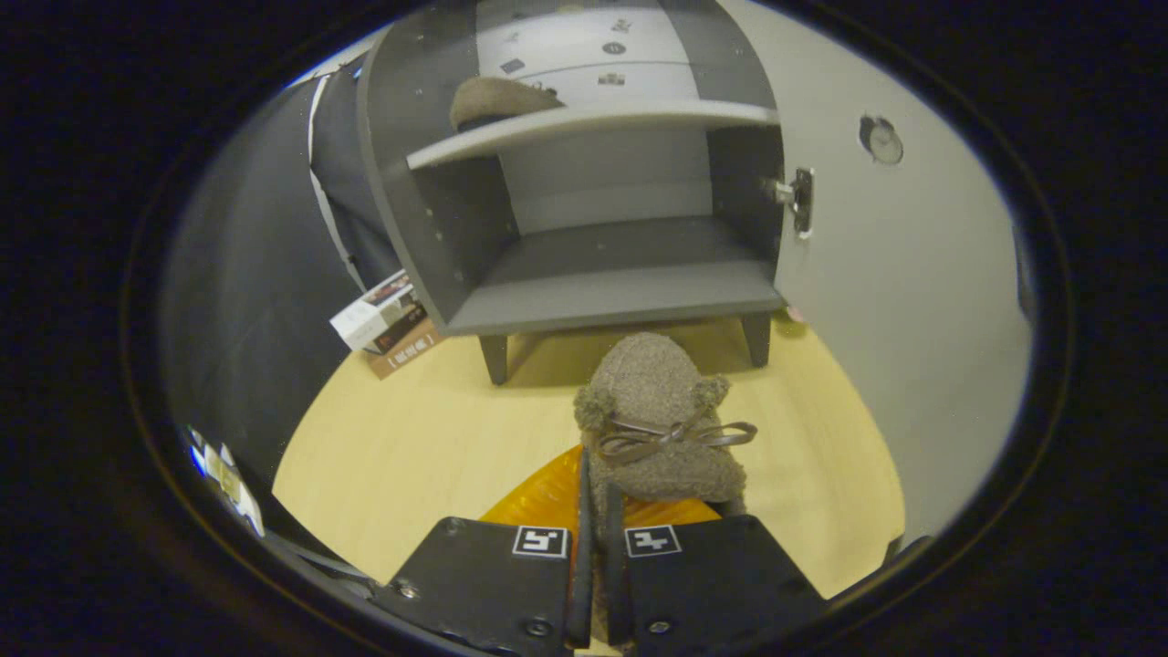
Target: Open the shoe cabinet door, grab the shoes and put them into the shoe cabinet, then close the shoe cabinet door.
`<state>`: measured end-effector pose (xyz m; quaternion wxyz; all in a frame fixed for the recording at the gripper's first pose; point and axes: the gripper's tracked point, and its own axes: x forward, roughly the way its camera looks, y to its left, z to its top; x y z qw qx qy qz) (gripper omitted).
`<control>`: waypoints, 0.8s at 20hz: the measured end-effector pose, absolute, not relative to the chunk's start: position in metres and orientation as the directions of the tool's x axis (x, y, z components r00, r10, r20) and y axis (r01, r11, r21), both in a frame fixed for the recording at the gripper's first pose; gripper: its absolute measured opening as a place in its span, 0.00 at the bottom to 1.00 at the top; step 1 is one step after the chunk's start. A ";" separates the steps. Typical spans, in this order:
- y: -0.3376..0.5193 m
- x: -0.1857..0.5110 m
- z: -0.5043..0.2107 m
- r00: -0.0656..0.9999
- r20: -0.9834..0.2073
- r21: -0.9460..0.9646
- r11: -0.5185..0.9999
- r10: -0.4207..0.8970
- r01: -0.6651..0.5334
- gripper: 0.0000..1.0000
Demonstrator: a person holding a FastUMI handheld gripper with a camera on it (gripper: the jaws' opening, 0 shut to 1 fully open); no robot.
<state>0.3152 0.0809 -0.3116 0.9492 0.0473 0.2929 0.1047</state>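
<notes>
**Second slipper in the claw, cabinet open ahead**

The claw [593, 511] is nearly closed, its two fingers pinching the rear edge of a fuzzy brown slipper [657, 420] with a ribbon bow [671, 436]; the slipper's toe points toward the shoe cabinet [584, 228]. The cabinet door [903, 274] stands swung wide to the right, and another slipper [497, 99] already lies on the upper shelf [593, 123]. The lower shelf [620, 283] is bare.

The grip looks thin: only a narrow strip of soft fabric sits between the fingers, so the slipper could sag, twist or slide out on the way in. Its drooping toe may also catch the front lip of a shelf if carried too low. An orange mat [547, 493] lies on the wooden floor [411, 438] under the fingers, and boxes [388, 324] lean beside the cabinet's left leg.

The claw sits low, facing the cabinet squarely, pitched a little downward, with the slipper just ahead of the fingers
</notes>
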 end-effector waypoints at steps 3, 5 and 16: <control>0.082 0.313 -0.250 0.851 -0.469 0.127 0.971 0.237 -0.201 0.10; 0.082 0.316 -0.209 0.878 -0.413 0.102 0.970 0.242 -0.219 0.10; 0.094 0.381 -0.048 0.946 -0.183 0.022 0.963 0.266 -0.267 0.10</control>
